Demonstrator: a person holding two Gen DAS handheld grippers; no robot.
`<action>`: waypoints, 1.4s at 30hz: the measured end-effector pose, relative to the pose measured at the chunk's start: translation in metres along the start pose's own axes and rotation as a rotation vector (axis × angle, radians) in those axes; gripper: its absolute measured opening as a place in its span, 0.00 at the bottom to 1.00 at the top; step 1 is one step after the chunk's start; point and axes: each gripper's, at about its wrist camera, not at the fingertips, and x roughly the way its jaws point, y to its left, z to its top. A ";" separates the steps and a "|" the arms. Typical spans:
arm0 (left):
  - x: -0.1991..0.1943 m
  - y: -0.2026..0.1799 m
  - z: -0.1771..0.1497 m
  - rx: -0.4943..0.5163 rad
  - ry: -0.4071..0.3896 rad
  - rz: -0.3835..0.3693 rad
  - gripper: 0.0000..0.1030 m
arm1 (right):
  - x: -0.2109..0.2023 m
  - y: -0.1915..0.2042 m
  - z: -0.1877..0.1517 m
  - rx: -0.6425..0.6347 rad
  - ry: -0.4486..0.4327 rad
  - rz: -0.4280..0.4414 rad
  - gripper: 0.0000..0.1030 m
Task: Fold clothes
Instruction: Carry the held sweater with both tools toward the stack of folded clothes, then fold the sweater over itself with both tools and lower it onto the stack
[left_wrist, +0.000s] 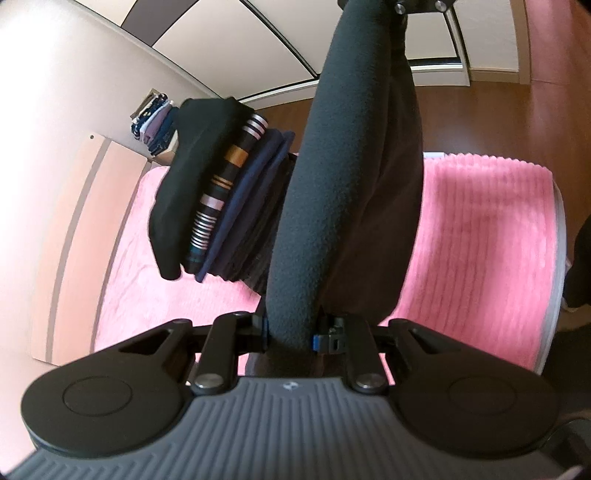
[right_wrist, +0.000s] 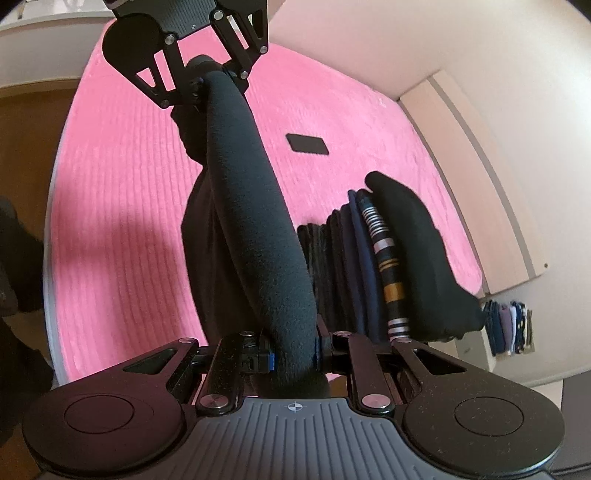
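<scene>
- The dark grey fleece garment (left_wrist: 332, 184) hangs stretched between both grippers above the pink ribbed bedspread (left_wrist: 480, 229), its rolled top edge running straight from one to the other.
- The left gripper (left_wrist: 290, 334) pinches one end, jaws nearly closed on the cloth.
- The right gripper (right_wrist: 291, 354) clamps the other end likewise; both point steeply downward.
- The stack of folded dark clothes (right_wrist: 391, 258) lies just beyond the garment, on the headboard side.

no readable words, brand names or numbers in either view, only a small round crosshair mark (right_wrist: 294, 407) printed at the top middle edge of each gripper's grey ribbed body, blurred on the left one (left_wrist: 289, 386)
</scene>
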 end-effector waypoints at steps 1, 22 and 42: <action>-0.002 0.006 0.003 0.005 -0.005 0.008 0.16 | -0.002 -0.006 0.001 0.002 -0.004 0.001 0.16; 0.101 0.309 0.096 0.054 -0.288 0.520 0.16 | 0.063 -0.304 0.071 0.070 -0.093 -0.618 0.16; 0.308 0.189 0.029 0.157 -0.116 0.370 0.28 | 0.269 -0.205 -0.023 0.105 0.047 -0.407 0.16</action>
